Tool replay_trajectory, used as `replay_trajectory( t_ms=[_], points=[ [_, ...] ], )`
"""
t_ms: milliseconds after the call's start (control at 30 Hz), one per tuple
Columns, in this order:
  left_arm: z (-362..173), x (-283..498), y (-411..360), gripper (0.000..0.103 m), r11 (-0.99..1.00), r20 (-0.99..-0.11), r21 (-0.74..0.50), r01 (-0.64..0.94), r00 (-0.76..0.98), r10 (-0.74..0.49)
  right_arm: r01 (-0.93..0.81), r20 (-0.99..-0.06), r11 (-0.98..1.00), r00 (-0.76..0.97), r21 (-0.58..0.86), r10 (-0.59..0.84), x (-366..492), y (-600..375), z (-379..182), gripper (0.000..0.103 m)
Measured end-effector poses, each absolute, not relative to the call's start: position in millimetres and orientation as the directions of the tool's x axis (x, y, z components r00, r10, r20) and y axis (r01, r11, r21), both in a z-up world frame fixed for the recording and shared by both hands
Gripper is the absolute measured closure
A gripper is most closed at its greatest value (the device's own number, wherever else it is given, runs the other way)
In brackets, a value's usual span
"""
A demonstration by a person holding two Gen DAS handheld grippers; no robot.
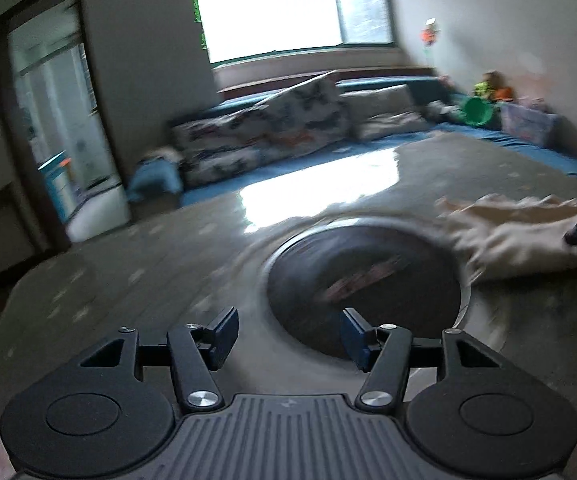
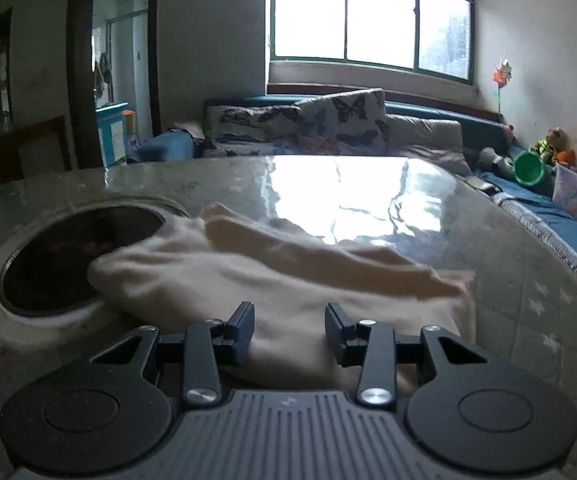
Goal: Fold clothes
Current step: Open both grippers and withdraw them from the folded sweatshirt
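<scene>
The left gripper [image 1: 288, 334] hangs with jaws apart and empty over the bench's [image 1: 136, 256] dark round inset [image 1: 364, 276], the cream garment [image 1: 520, 236] off to its right. Only the right wrist view shows the garment's folded bulk, beneath the right gripper's [image 2: 289, 330] parted jaws.

cloth [image 2: 280, 280]: cream, plain
table [image 2: 528, 280]: grey-green, pale star print
round inset [image 2: 68, 256]: dark brown-black, pale rim
cushions [image 2: 340, 120]: white, dark butterfly print
sofa [image 2: 560, 216]: blue
bucket [image 2: 528, 168]: green
gripper pads [image 2: 244, 320]: dark blue
</scene>
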State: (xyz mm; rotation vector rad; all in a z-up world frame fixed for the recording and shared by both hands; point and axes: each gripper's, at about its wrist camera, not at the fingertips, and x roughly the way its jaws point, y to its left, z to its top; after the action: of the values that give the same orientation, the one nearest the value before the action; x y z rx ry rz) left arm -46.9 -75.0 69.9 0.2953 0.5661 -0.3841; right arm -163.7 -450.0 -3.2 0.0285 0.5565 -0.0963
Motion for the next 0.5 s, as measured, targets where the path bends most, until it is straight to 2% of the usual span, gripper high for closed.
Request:
replay_trajectory(
  t_ms=[100,200,367,500],
  points=[
    [53.6,-53.7,-46.2,0.042,0.912,-0.582,0.202,0.357,0.793,-0.181,0.049,-0.522,0.999,0.852,0.008,-0.038,-154.0,-434.9,0.6,0.064],
    [35.7,-56.7,-20.7,0.042,0.938,-0.616,0.193,0.286,0.780,-0.111,0.008,-0.553,1.000,0.833,-0.004,-0.009,-142.2,-421.3,-8.0,0.064],
    [22.7,-61.9,11.0,0.042,0.967,-0.637,0.143,0.213,0.767,-0.075,0.004,-0.553,1.000,0.833,-0.015,-0.012,-140.8,-414.4,-1.3,0.064],
    [18.9,-56.2,20.2,0.038,0.978,-0.635,0.108,0.179,0.769,-0.070,-0.014,-0.549,1.000,0.836,0.020,0.023,-129.8,-408.8,4.8,0.062]
  ],
)
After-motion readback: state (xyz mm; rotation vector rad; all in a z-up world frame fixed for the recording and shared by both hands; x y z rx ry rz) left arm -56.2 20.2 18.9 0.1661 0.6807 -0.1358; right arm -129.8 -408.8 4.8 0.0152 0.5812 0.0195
